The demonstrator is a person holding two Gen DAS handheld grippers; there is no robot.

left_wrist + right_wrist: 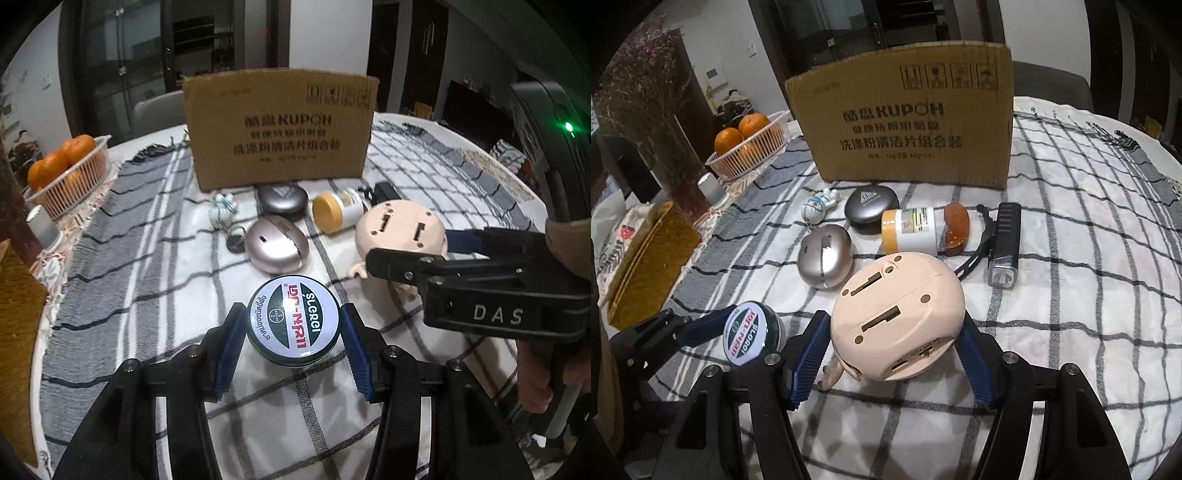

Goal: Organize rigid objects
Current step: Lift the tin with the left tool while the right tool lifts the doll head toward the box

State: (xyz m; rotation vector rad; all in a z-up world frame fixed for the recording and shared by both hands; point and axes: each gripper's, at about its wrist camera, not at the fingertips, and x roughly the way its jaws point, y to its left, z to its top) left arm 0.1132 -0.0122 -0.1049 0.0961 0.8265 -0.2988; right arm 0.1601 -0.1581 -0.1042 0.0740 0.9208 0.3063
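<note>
Meanwhile, left tool clamps the green tin; right tool grips the beige toy.

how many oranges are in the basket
3 show clearly in the white basket: one at back right, one at left, one lower behind the basket wall. More may be hidden beneath them.

Tin left of toy (box behind)
</note>
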